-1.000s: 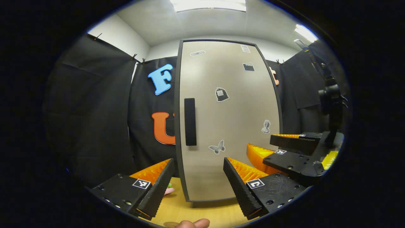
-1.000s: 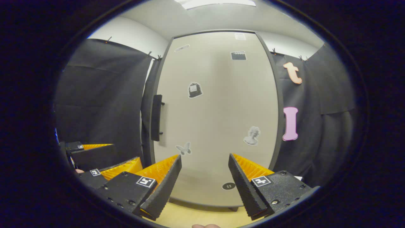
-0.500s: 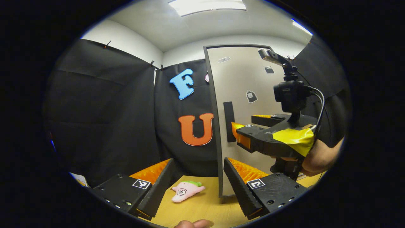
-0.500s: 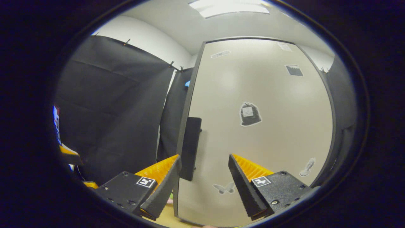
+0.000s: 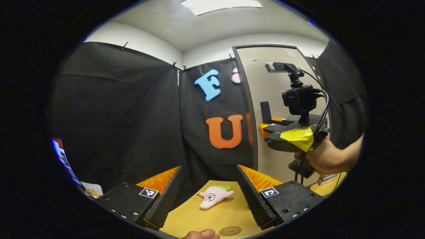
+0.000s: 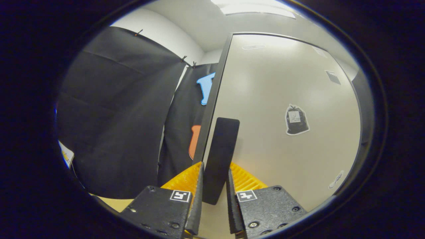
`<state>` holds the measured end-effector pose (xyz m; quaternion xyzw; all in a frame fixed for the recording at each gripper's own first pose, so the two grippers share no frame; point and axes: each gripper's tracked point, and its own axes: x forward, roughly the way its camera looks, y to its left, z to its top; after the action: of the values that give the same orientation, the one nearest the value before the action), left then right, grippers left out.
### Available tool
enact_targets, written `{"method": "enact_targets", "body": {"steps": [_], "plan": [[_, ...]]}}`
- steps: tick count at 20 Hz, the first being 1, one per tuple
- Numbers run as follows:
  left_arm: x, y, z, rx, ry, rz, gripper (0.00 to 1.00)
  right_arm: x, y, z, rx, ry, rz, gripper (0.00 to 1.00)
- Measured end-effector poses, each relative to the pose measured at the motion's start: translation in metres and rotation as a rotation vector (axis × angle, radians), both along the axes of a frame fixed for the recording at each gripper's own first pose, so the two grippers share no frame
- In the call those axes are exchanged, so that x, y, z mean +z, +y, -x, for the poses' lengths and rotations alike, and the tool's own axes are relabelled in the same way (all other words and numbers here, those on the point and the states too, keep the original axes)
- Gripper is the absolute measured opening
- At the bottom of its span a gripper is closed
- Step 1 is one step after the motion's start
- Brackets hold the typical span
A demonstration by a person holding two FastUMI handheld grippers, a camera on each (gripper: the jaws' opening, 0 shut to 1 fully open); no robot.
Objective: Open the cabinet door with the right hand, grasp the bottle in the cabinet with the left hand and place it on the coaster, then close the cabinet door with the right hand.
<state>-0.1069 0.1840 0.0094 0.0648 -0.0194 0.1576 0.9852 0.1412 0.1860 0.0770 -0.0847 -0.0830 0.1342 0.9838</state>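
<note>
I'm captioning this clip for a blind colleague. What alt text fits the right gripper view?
The right gripper has both fingers closed on the dark vertical handle at the left edge of a pale cabinet door. The door carries a few stickers; black cloth hangs to its left.

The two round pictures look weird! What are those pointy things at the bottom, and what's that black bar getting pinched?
A person holds a grabbing tool in each hand, and each tool carries a camera. The pointy things are the tool's own two fingers. In the right gripper view, the right gripper has closed on the cabinet door's black handle. In the left gripper view, the left gripper is open, holding nothing. Below it the wooden table has a pink plush toy and a round coaster. Farther off, a hand holds the other tool.
</note>
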Motion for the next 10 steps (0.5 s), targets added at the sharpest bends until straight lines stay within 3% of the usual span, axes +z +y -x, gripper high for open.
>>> {"method": "enact_targets", "body": {"steps": [4, 10], "plan": [[-0.020, 0.008, -0.004, -0.014, 0.044, 0.028, 0.95, -0.005, 0.007, 0.010, 0.109, 0.129, -0.023, 0.28], [-0.026, 0.023, 0.005, -0.049, 0.015, 0.073, 0.96, -0.006, 0.005, 0.019, 0.144, 0.254, -0.050, 0.16]]}}
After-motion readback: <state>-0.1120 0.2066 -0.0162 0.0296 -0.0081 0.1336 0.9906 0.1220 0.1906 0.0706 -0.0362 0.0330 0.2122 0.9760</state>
